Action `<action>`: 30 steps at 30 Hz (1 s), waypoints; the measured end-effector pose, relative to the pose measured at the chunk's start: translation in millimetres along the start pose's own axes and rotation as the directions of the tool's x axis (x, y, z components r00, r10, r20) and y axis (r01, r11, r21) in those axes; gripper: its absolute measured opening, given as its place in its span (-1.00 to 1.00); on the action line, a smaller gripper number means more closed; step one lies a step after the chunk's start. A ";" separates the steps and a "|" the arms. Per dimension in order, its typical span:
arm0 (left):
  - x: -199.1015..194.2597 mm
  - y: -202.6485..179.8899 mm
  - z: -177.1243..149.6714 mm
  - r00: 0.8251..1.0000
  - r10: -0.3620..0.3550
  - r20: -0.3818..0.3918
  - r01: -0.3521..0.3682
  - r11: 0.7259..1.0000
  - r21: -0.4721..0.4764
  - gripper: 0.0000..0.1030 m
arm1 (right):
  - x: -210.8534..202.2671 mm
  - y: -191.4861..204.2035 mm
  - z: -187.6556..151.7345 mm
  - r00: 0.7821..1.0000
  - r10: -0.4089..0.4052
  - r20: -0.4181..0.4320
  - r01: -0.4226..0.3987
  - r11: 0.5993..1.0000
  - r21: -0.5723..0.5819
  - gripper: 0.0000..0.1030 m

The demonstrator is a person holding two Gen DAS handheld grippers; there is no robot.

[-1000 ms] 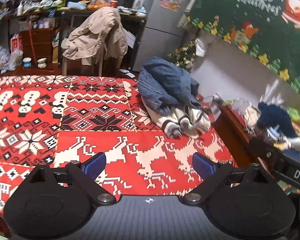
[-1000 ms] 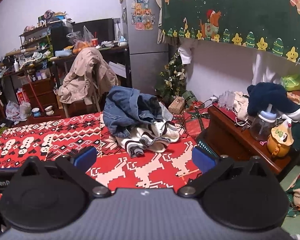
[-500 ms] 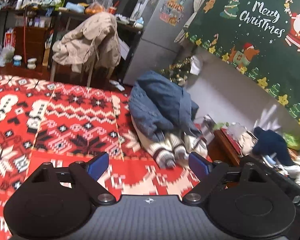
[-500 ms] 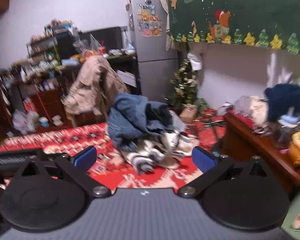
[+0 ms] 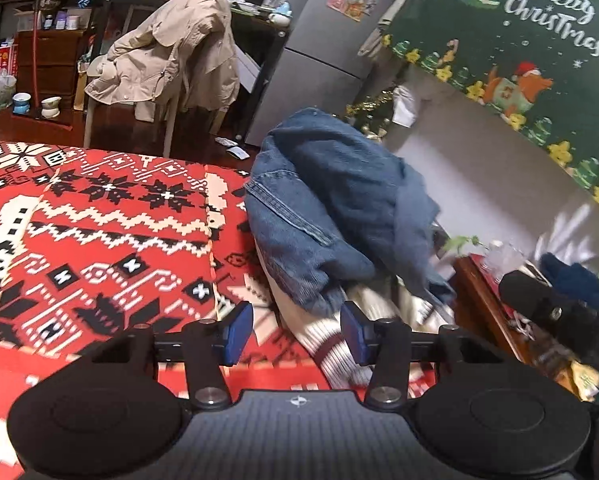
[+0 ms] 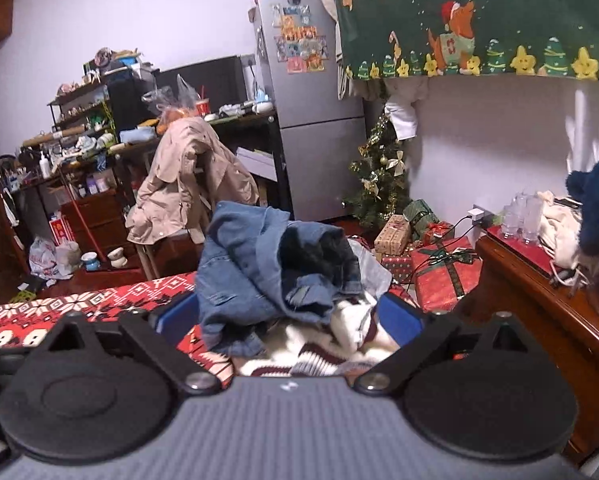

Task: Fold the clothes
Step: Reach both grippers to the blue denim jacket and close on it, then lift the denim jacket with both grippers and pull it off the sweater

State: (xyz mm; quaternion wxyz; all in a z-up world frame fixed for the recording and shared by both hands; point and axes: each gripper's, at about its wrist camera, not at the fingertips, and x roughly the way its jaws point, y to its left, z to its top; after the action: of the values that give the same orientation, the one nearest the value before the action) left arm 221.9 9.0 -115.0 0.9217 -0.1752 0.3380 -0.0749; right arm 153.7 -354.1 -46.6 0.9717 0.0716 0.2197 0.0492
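Note:
A crumpled blue denim jacket (image 5: 331, 200) lies on top of a white sweater with dark red stripes (image 5: 335, 354), at the right end of a red patterned blanket (image 5: 99, 220). My left gripper (image 5: 295, 334) is low at the near edge of the pile. Its jaws are closing, with the striped sweater cuff between them beside the right pad, not pinched. My right gripper (image 6: 289, 316) is close in front of the denim jacket (image 6: 251, 280) and the sweater (image 6: 323, 344). Its jaws are wide and just starting to close, with both garments in the gap and no pad pressing.
A dark wooden side table (image 6: 539, 300) crowded with glasses and a blue plush stands right of the pile. Wrapped gift boxes (image 6: 443, 272) and a small Christmas tree (image 6: 379, 176) sit behind. A chair draped with a beige coat (image 5: 171, 52) stands beyond the blanket's far edge.
Both grippers have moved forward and down toward the clothes pile, which now fills the gap between the fingers. The left jaws have narrowed to about half; the right jaws only slightly.

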 end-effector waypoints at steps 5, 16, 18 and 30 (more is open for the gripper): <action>37.0 0.6 6.1 1.000 -0.009 -0.026 0.009 1.000 0.015 0.03 | 60.2 -3.3 13.5 0.999 0.011 -0.037 -0.012 0.999 -0.040 0.56; 69.9 8.3 10.3 0.999 -0.037 -0.004 0.036 0.997 -0.070 -0.64 | 182.5 20.7 18.0 0.990 0.009 -0.138 -0.027 0.991 -0.131 -0.88; 60.1 6.3 8.3 0.998 -0.042 0.043 0.044 0.997 -0.065 -0.70 | 186.3 27.2 15.2 0.991 0.002 -0.132 -0.021 0.990 -0.141 -0.91; -59.5 67.5 36.9 0.977 -0.105 0.184 0.152 0.954 -0.260 -0.78 | 97.4 87.6 55.7 0.974 0.225 -0.034 -0.228 0.967 -0.112 -0.92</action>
State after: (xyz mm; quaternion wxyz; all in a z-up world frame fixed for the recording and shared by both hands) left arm 202.0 96.9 -78.5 0.9071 -0.3276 0.2540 -0.0726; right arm 259.7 -261.9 -23.6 0.9599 0.0394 0.2171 0.1732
